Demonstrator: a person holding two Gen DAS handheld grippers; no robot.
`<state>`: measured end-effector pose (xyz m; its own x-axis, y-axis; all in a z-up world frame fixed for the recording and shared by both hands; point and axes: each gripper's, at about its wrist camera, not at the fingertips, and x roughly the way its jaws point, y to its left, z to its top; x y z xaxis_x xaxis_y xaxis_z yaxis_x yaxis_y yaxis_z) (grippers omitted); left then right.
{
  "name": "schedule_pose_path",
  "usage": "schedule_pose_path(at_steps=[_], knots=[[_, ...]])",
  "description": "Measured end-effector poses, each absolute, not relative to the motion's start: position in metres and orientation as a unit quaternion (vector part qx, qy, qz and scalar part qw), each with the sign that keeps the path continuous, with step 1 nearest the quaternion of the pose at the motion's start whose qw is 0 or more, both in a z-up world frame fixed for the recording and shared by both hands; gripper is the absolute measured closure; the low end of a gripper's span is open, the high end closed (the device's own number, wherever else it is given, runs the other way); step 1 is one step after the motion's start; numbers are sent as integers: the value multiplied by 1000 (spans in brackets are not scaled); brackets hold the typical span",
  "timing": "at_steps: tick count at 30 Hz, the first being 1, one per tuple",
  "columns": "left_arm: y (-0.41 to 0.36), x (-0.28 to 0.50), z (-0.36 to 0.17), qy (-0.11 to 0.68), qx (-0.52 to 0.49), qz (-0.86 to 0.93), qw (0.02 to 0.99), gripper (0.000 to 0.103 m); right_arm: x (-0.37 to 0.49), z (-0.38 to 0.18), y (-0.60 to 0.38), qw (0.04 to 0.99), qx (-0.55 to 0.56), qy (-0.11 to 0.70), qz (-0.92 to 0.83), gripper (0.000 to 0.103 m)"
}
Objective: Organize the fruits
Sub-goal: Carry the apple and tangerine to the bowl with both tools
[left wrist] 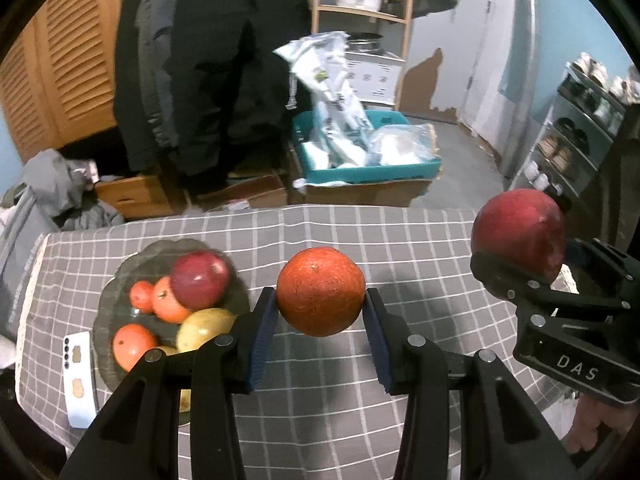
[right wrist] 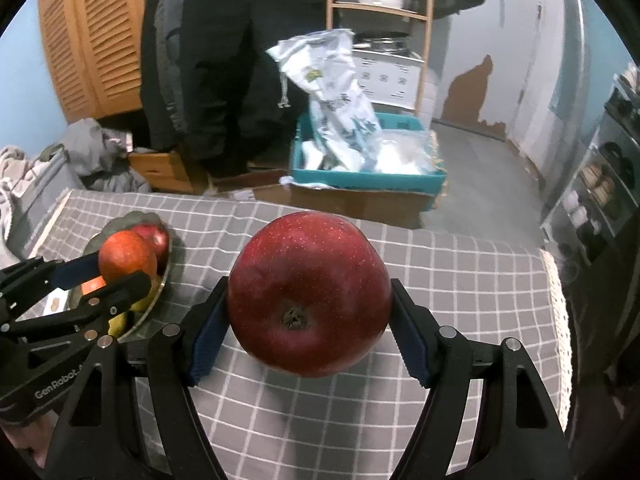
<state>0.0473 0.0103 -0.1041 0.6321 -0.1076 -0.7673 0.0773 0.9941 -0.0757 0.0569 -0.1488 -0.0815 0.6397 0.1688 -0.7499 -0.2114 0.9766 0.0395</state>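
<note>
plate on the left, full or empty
Partly full. The plate holds a red apple, several oranges and a yellow fruit; bare rim shows at its far side.

Tablecloth [right wrist: 440, 264] bare right of fruit plate [left wrist: 132, 264]; phone [left wrist: 80, 376] beside plate.

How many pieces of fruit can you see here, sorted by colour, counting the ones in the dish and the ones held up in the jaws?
Red apples: 2, one in the right gripper, one in the dish
Orange fruits: 4, one in the left gripper, three in the dish
Yellow fruits: at least 1; others partly hidden
Total: at least 7
</note>
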Motion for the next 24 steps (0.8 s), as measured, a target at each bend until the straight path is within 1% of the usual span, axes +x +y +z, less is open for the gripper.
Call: schedule_pose_path(at_steps=[13, 24], knots=[[80, 50, -112, 429, -45, 14, 902, 59, 77, -89, -83, 896, -47, 412, 157, 29], [131, 57, -133, 449, -68, 57, 889, 59, 99, -102, -32, 885, -54, 421, 193, 29]])
